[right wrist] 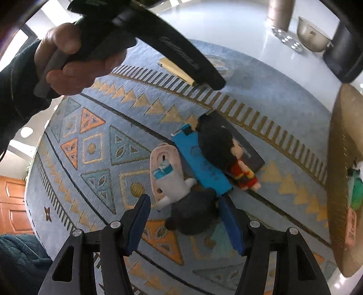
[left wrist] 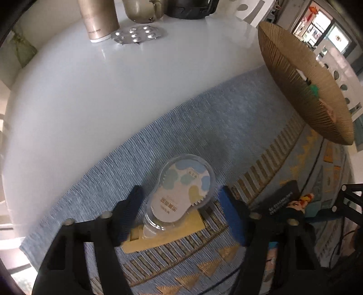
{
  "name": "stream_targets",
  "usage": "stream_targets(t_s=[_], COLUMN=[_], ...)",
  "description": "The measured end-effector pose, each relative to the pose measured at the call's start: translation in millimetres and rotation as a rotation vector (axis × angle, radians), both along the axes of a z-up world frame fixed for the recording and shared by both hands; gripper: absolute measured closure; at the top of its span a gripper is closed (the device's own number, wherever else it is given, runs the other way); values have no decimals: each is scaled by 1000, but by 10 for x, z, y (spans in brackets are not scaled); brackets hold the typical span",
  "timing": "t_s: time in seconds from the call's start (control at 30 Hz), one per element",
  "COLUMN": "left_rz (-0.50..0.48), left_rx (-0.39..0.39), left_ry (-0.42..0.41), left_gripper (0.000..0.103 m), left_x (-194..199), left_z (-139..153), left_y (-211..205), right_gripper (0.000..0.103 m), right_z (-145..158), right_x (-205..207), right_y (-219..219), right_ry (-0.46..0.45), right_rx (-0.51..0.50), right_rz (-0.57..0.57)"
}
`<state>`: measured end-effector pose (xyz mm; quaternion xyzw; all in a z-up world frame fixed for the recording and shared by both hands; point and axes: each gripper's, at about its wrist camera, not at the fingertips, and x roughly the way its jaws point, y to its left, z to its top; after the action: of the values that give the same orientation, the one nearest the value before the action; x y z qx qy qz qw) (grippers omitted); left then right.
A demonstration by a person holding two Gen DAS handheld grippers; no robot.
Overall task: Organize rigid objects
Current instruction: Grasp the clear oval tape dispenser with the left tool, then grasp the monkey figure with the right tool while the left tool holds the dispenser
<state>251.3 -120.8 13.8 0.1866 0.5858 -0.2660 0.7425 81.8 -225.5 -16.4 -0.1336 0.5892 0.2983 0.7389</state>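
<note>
left tongs (left wrist: 181,204) apart, straddling the clear blister pack (left wrist: 181,195) propped on a wooden block (left wrist: 165,236), so we can pinch it | right tongs (right wrist: 183,217) apart over dark plush (right wrist: 195,213) near blue tool (right wrist: 202,163) | woven basket (left wrist: 301,84) waits far right on the tabletop (left wrist: 90,90)

The tall champagne-coloured metal flask (left wrist: 99,20) is cut off at the far edge of the left wrist view, as are the rounded metal pot (left wrist: 141,10) and black object (left wrist: 191,8) beside it. The clear plastic blister pack (left wrist: 181,190) hides part of the pale wooden block (left wrist: 163,236). The print on its card is too blurred to read. In the right wrist view, the woven brown basket (right wrist: 340,181) runs off the right edge, and a dark furry toy (right wrist: 195,215) hides the near end of the blue flat tool (right wrist: 199,163).
</note>
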Motion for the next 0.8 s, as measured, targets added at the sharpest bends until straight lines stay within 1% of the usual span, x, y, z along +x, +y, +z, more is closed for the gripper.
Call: stream_targets(t_s=[0.03,0.07,0.1,0.17,0.23,0.3,0.37,0.4,0.43,0.47,0.53,0.57,0.63,0.67,0.7,0.77,0.8], left_rz=[-8,-15,-19,-24,-11,23,61,83,105,126,158,176,205,229,246,291,313], left_rx=[9,5,-9,-19,-32,-65,-118,-142,-164,-184,-213,-228,-236,-236,-234,-233,-240], left_ry=[-14,-15,-21,-61,-73,-74,-78,-84,-90,-96,-106,-106,-96,-83,-74,-46,-27], left_gripper=[47,48,48,48,48,48,48,48,48,48,48,48,48,48,48,48,48], left_x=[-17,-35,-61,-142,-231,-325,-456,-563,-676,-821,-1068,-1249,-1443,-1593,-1618,-1773,-1856], left_z=[13,26,50,121,191,308,470,555,619,690,795,849,845,831,774,702,657], left_y=[-13,-22,-21,-11,33,123,256,332,389,461,601,674,757,826,851,944,997], right_gripper=[44,48,48,48,49,49,50,58,72,78,78,79,79,79,79,79,78], right_z=[-1,2,7,14,10,52,194,256,333,401,435,407,288,243,189,132,127], right_x=[7,8,1,-38,-92,-148,-217,-258,-323,-401,-576,-648,-851,-920,-998,-1127,-1189], right_y=[13,31,40,48,61,13,-100,-137,-178,-218,-286,-303,-333,-368,-395,-477,-508], right_ry=[-8,-23,-33,-63,-76,-51,-39,-35,-36,-30,-8,7,37,52,69,111,110], right_rx=[-6,-24,-29,-33,-29,17,91,113,139,151,159,158,151,152,158,223,241], right_rz=[-2,-7,-10,-23,-43,-86,-142,-162,-179,-204,-257,-273,-298,-312,-329,-372,-390])
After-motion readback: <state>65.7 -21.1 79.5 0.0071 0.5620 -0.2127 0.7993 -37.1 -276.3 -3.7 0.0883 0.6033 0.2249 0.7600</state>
